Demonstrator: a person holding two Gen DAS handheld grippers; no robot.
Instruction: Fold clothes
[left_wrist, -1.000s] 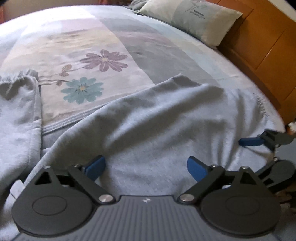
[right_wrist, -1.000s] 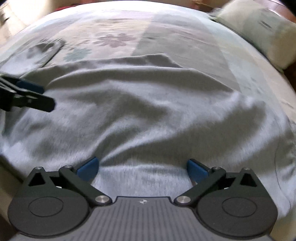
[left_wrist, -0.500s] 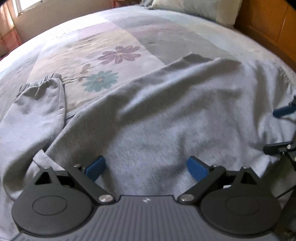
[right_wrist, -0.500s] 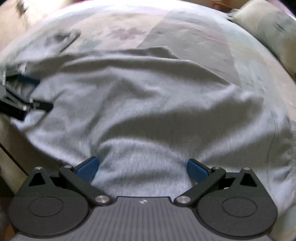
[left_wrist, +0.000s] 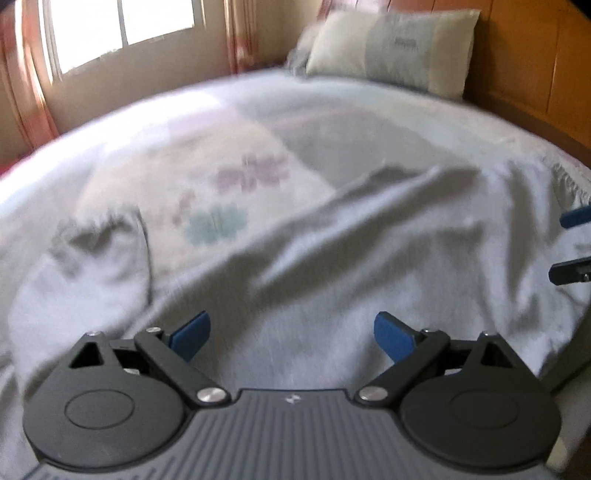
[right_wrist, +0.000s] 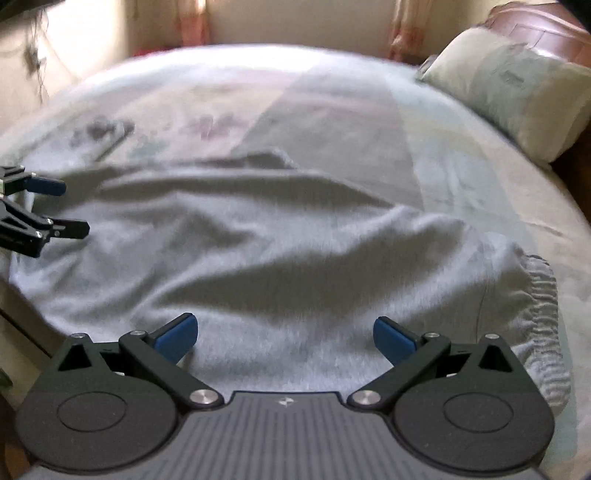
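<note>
Hovering Over the Grey Sweatpants, Nothing Yet in Hand

Hanging above the near edge of the garment, the left gripper (left_wrist: 291, 334) had its blue-padded fingers spread wide with only cloth beneath them and nothing between. The right gripper (right_wrist: 286, 338) stood the same way, its jaws wide apart and empty, just over the fabric near the bunched waistband (right_wrist: 543, 295).

Between and beyond both grippers lay the grey sweatpants (right_wrist: 280, 251), spread across the near side of the bed and rumpled into long soft ridges. One leg (left_wrist: 81, 266) trailed off to the left, its gathered cuff lying well apart from the main body of the cloth. The fabric looked like a thick, fleecy knit, matt and heavy enough to hold its creases; the waistband showed tight elastic puckers.

By my judgement the task sat at its start: the garment was laid out but not flat, and no fold had been made. The next move would call for each gripper to close on an edge, probably at waistband and leg, and draw the cloth taut before doubling it over.

Under the sweatpants stretched a pale bedspread (left_wrist: 229, 162) with faded flower prints, blurred in both views. A pillow (right_wrist: 517, 85) rested at the far right against a wooden headboard (left_wrist: 535, 55), with a bright window (left_wrist: 122, 29) beyond.
</note>
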